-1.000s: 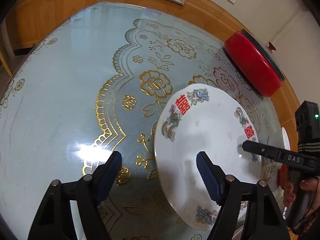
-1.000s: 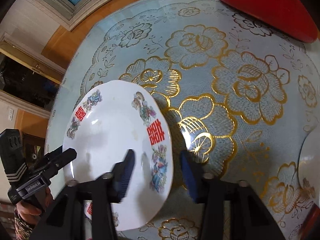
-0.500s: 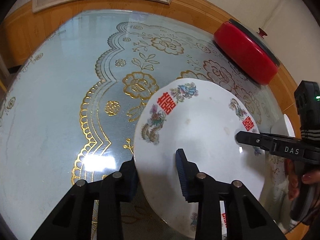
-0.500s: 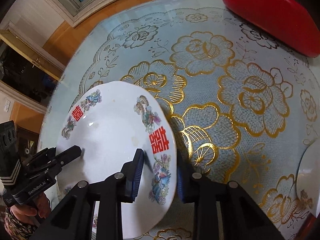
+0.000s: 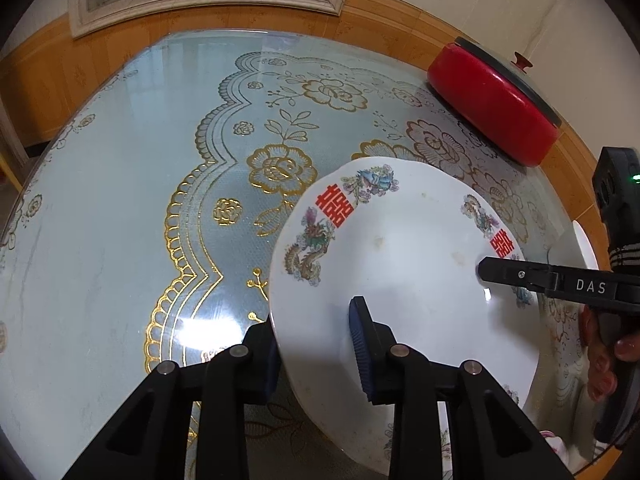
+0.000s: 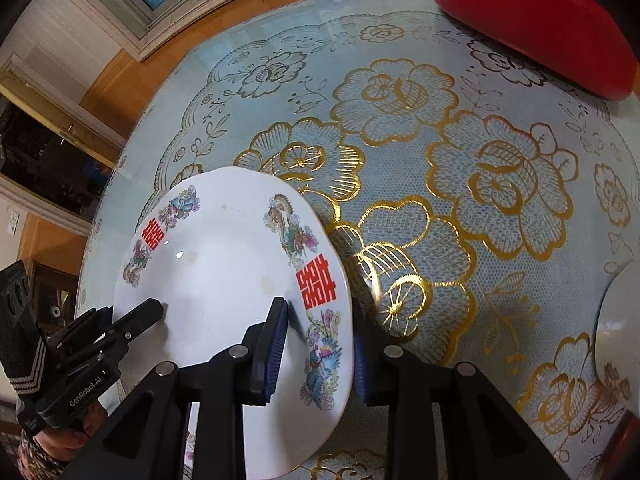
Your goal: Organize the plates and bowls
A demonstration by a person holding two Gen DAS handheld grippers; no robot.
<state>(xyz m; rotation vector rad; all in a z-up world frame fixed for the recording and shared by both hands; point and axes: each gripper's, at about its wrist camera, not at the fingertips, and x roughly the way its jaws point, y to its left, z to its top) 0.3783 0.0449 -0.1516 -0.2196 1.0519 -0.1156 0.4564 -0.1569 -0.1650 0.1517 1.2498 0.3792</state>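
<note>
A white plate with red characters and dragon-and-phoenix prints is held just above the table between both grippers. My left gripper is shut on its near-left rim, one blue pad on the top face and the other finger under the edge. My right gripper is shut on the opposite rim beside a red character. Each view shows the other gripper's top finger lying on the plate. A bit of another patterned plate peeks out beneath.
A red lidded pot stands at the table's far right edge. Another white dish sits to the right. The round table has a blue and gold floral cloth under glass. A wall with a window frame lies behind.
My left gripper's jaws went from wide apart to closed on the plate's rim. The right jaws narrowed onto the opposite rim. The plate's position has hardly changed.
</note>
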